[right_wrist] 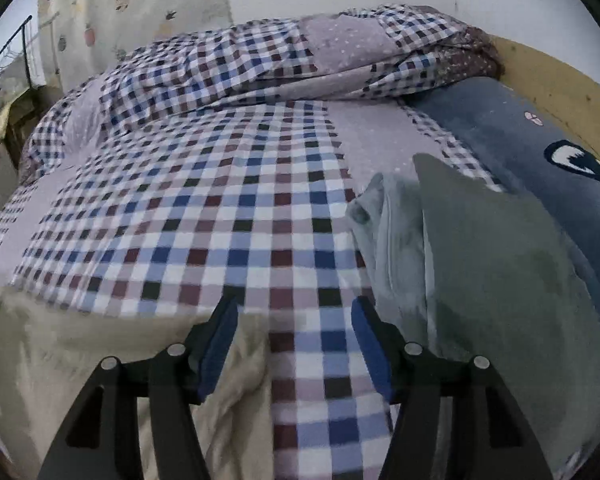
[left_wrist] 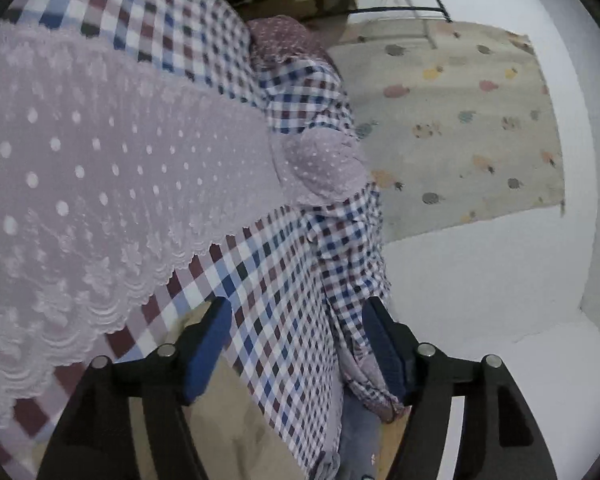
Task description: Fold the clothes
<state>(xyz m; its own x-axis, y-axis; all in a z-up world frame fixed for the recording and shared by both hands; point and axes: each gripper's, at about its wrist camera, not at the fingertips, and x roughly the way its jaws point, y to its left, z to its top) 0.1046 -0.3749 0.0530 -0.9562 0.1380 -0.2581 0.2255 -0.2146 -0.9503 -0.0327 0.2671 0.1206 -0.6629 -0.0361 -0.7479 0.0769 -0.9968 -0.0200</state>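
Starting nearest us, our left gripper (left_wrist: 296,354) has its jaws wide apart, nothing pinched between the blue pads (left_wrist: 208,350). Under and behind its left finger lies a beige garment (left_wrist: 224,412), spread on the checked sheet (left_wrist: 260,304). Our right gripper (right_wrist: 294,346) is likewise wide, its pads clear of any cloth. The same beige garment (right_wrist: 112,352) lies below and left of its left finger, rumpled, with its right edge reaching in between the fingers. Just right of the right finger sits a grey garment (right_wrist: 500,280), loosely folded, resting on the sheet (right_wrist: 228,208) and against a dark blue blanket (right_wrist: 540,152). Further out in the left view, a lilac dotted lace panel (left_wrist: 100,168) crosses the bed. Beyond it, a bundled checked quilt (left_wrist: 312,96) lies by the bed's edge. In the right view the quilt (right_wrist: 260,64) is heaped along the far side. Behind it hangs a pale spotted cloth (right_wrist: 112,8) on the wall.
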